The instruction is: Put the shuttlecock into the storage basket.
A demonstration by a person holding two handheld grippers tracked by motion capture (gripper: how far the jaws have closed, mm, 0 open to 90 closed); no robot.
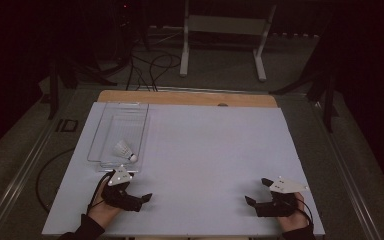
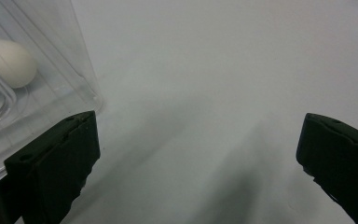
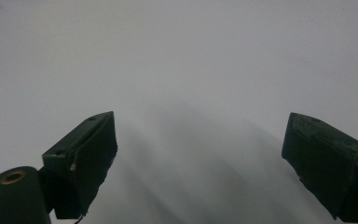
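I hold my left gripper [image 1: 134, 189] and right gripper [image 1: 256, 191] with fingers spread wide, empty. The shuttlecock [image 1: 124, 149] lies in the clear tray [image 1: 111, 111], just beyond my left fingers.

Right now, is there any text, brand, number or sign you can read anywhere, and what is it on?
None can be read.
The shuttlecock in the clear tray has a blue band by its cork; any print there is too blurred to tell.
The left gripper, right gripper and white table bear no lettering.

A shuttlecock [image 1: 123, 149] lies in the tray [image 1: 105, 131] at the table's [image 1: 215, 150] left.
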